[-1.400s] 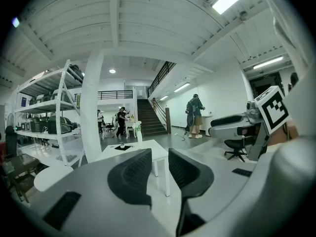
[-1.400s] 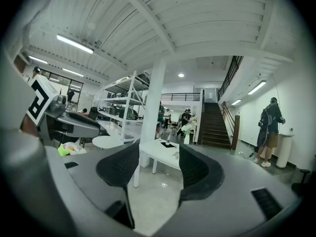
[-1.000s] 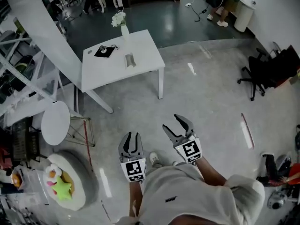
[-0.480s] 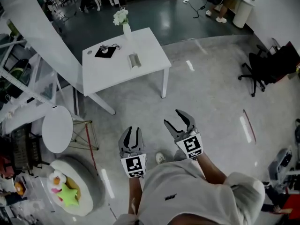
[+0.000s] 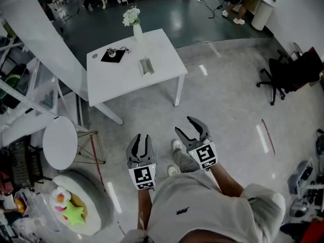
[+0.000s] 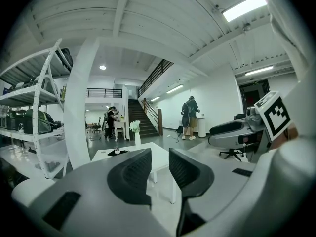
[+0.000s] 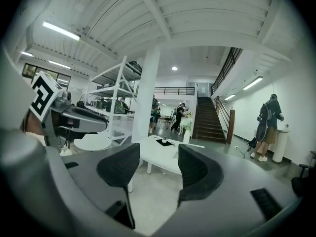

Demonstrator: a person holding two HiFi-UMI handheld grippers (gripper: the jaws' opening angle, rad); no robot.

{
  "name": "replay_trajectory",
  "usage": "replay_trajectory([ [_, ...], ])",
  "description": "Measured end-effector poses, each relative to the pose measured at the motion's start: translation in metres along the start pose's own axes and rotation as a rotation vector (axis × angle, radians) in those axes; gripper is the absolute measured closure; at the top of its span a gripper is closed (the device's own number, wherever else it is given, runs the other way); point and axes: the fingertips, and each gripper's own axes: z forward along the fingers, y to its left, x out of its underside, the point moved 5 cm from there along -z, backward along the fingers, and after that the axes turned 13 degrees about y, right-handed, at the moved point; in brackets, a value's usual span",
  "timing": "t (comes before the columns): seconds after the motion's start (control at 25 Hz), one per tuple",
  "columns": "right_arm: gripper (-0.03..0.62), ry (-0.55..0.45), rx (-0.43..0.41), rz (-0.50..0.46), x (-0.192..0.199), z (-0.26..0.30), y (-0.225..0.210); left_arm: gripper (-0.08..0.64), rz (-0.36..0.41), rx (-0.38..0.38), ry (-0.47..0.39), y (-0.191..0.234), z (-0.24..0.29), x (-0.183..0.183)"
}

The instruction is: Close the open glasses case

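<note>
A: Both are empty. The left gripper [image 5: 142,138] has its jaws barely parted, and the right gripper [image 5: 183,124] is spread wider.

B: And the glasses case [image 5: 146,66]?

A: It's far off on the white table [image 5: 164,59], too small to tell whether the lid is up. A hasty reach could shove it off.

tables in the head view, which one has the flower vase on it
The white rectangular table ahead of the person: a white vase of flowers stands at its far edge. The small round white table at the left carries no vase.
</note>
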Motion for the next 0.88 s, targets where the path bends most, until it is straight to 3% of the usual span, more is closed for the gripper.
replay_trajectory([
  [0.88,0.35,0.024,-0.044,-0.005,-0.052,0.137,-0.084,0.428,0.002,-0.012,0.05,0.055,0.148,-0.055],
])
